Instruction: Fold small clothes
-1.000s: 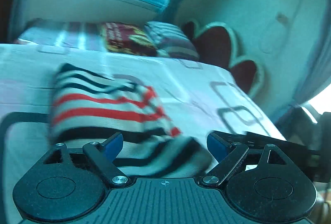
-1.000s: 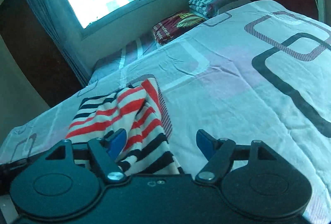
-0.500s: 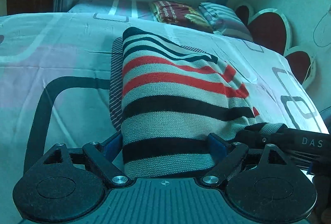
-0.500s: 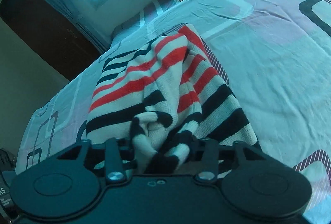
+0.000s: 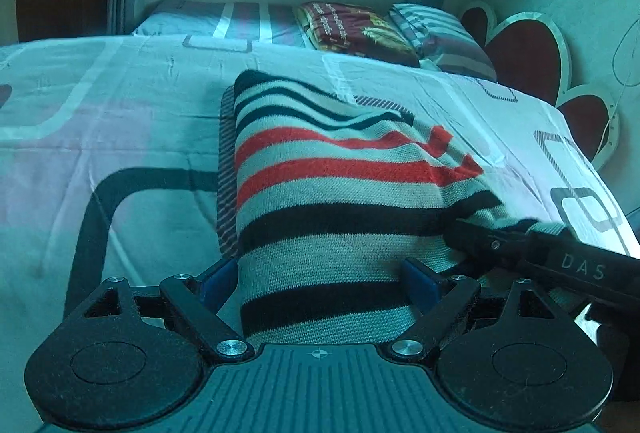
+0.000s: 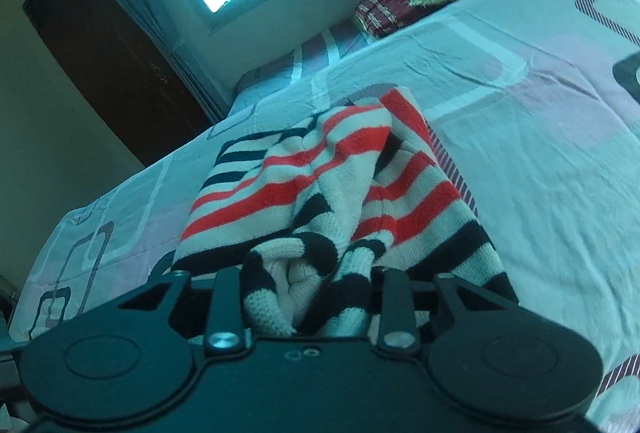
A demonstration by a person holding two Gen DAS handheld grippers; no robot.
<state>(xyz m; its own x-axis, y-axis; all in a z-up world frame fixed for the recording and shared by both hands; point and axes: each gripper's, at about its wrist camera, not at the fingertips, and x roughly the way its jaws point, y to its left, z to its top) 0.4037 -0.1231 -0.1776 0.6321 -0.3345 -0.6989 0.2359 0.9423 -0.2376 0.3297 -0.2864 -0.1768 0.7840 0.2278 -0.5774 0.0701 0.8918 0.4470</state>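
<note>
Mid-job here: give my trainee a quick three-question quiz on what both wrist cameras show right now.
1. True or false: the striped sweater lies on the bed.
2. Which gripper has bunched knit squeezed between its fingers: A) left gripper, B) right gripper?
3. Fill in: in the left wrist view, beyond the sweater, a dark red folded blanket sits beside a striped ______.

Key:
1. True.
2. B; the left gripper's fingers stand wide apart, with flat cloth between them.
3. Pillow.

Right tool (image 6: pixel 306 273) tips — perhaps closed — buried in sweater (image 6: pixel 340 193).
</note>
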